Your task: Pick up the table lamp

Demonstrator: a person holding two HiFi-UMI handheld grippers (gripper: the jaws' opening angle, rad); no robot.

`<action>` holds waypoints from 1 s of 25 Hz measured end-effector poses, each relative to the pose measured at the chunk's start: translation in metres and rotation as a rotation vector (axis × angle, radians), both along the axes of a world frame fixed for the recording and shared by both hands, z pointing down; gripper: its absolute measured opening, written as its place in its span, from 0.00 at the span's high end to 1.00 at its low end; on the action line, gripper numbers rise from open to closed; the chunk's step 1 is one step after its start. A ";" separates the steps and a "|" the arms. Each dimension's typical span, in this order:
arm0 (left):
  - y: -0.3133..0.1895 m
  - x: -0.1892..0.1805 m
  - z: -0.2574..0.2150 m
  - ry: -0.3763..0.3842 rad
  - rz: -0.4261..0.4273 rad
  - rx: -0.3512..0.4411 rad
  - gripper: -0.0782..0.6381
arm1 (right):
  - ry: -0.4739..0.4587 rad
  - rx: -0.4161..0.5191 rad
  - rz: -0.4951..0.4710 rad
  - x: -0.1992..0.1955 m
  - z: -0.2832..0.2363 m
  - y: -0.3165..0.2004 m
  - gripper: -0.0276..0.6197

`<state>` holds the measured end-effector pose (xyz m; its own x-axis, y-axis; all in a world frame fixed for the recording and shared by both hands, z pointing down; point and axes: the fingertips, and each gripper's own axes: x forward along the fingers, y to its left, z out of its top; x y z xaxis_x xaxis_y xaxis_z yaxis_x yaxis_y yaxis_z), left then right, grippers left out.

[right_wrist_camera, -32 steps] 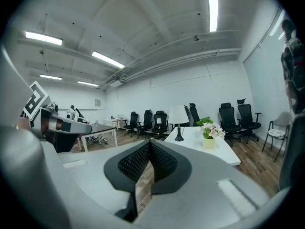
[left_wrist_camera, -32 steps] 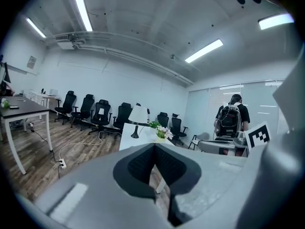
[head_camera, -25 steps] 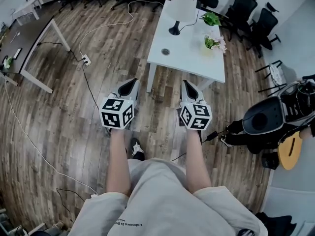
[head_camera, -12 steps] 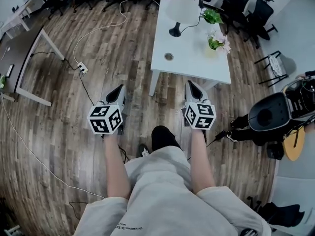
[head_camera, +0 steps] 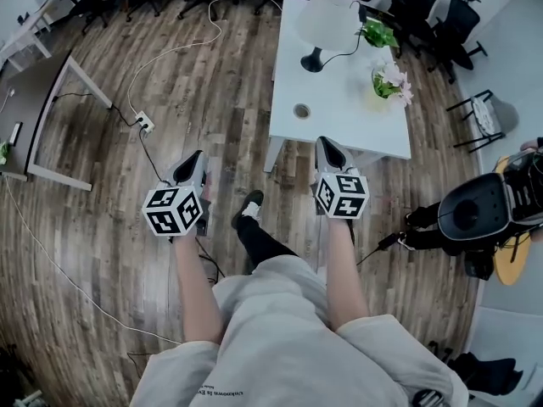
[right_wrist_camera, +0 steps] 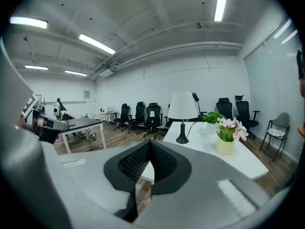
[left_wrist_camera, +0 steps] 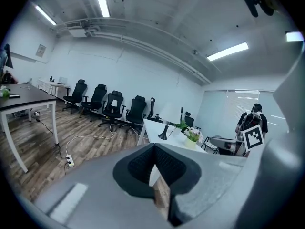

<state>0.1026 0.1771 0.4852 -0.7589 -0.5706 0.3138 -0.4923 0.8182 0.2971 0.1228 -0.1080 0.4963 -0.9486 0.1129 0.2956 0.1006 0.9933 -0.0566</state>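
Table lamp (head_camera: 327, 25) on white table (head_camera: 339, 121), well beyond left gripper (head_camera: 199, 155) and right gripper (head_camera: 324, 142), both pressed together, empty.

Left gripper (left_wrist_camera: 154, 146) closed, lamp (left_wrist_camera: 163, 135) beyond.

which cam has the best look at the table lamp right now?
Right gripper view: the table lamp stands in full side profile, white shade, stem, black base. Head view shows the lamp from above, mostly shade. Left gripper view shows the lamp small and distant.
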 end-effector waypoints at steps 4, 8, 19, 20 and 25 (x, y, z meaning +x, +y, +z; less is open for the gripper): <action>-0.007 -0.042 -0.005 -0.007 0.032 -0.026 0.89 | -0.012 -0.032 0.059 -0.041 0.000 -0.014 0.92; -0.023 -0.087 -0.011 -0.019 0.076 -0.036 0.89 | -0.014 -0.042 0.109 -0.080 0.005 -0.029 0.92; -0.068 -0.225 -0.033 -0.042 0.218 -0.118 0.89 | 0.005 -0.090 0.250 -0.189 0.022 -0.080 0.92; -0.073 -0.236 -0.033 -0.040 0.235 -0.132 0.89 | 0.011 -0.090 0.262 -0.197 0.025 -0.085 0.92; -0.095 -0.290 -0.027 -0.035 0.280 -0.172 0.89 | 0.048 -0.121 0.295 -0.233 0.056 -0.102 0.92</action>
<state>-0.1871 0.0821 0.4581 -0.5921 -0.6993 0.4004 -0.7127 0.6863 0.1448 -0.1106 -0.2104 0.5525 -0.9308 -0.1279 0.3424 -0.1966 0.9649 -0.1741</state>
